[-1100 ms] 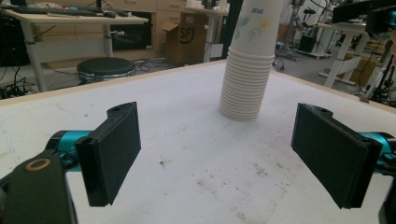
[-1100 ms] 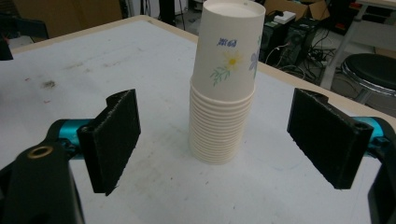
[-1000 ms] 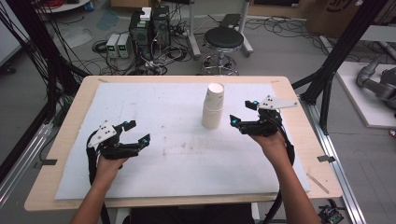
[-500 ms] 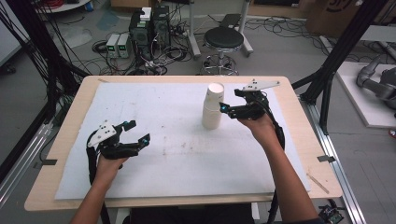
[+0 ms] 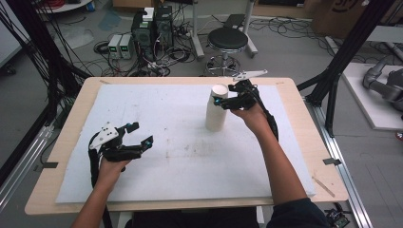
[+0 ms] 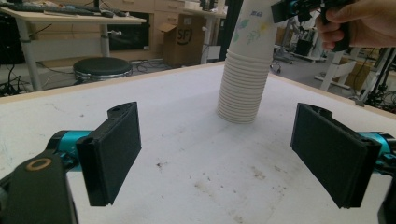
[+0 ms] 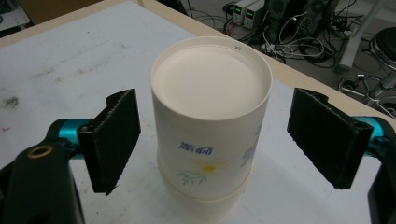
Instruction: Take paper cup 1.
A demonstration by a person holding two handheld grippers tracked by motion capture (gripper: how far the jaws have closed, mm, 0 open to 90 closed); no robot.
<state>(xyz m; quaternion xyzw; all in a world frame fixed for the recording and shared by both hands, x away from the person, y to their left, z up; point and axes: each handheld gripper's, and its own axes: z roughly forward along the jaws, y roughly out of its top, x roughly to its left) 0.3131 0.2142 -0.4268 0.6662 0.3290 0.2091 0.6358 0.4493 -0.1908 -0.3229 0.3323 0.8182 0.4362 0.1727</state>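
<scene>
Right gripper [image 7: 212, 144], jaws spread, straddles the top cup of the inverted white paper-cup stack [image 5: 216, 110], apparently to lift one off; left gripper [image 5: 137, 135] idles open well left of the stack

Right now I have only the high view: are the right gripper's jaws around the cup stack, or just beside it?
Observer: Around it. In the right gripper view the right gripper is open, one jaw on each side of the top cup, with a gap on both sides.
Operator: Are the cups mouth up?
Observer: No. The top cup shows its closed bottom; the cup stack stands upside down.
Operator: And the left gripper?
Observer: The left gripper is open over the white mat, pointing towards the stack from a distance.
</scene>
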